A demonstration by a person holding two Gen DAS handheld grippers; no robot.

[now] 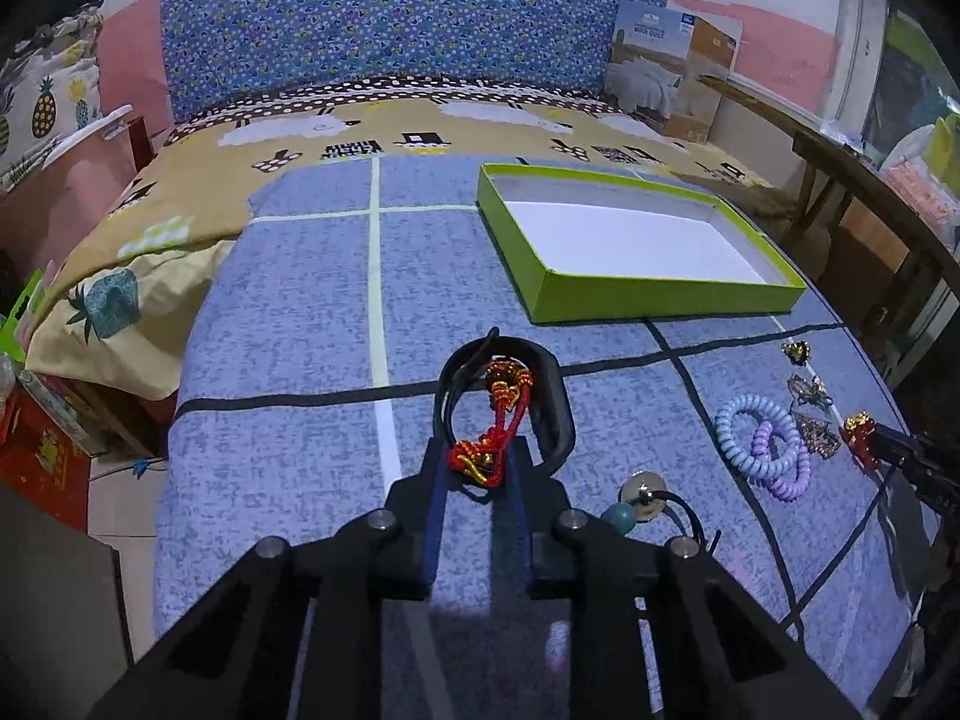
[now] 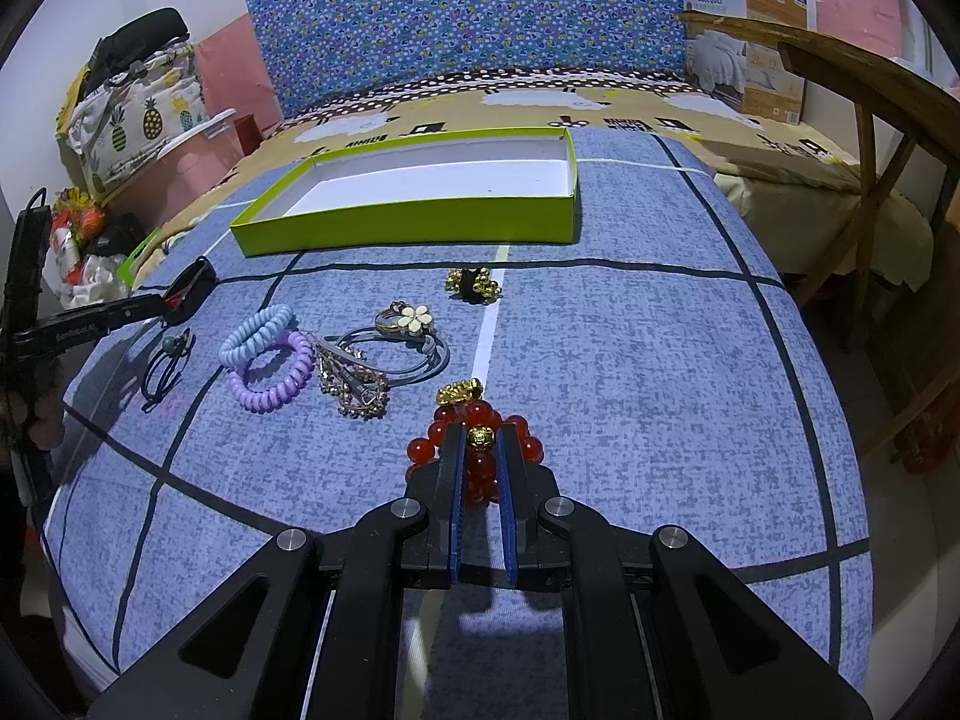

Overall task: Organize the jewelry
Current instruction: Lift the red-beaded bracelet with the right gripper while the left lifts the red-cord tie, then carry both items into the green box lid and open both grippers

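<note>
Left tool (image 1: 480, 468): I am gripping the red-cord charm (image 1: 489, 450), light and floppy, with a black band (image 1: 543, 396) just beyond the tips, above the near bed.
Right tool (image 2: 480, 450): I am clamping the red bead bracelet (image 2: 474, 450); beads slippery, so I am holding across the strand.
Count: one empty green box (image 2: 414, 222) far, two coil ties (image 2: 267, 354).

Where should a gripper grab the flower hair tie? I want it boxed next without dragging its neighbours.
Probably grip the cream flower charm, coming down from above on its far side. It is the raised, solid part, while the thin grey loops lie flat on the blanket and run against the rhinestone clip.
</note>
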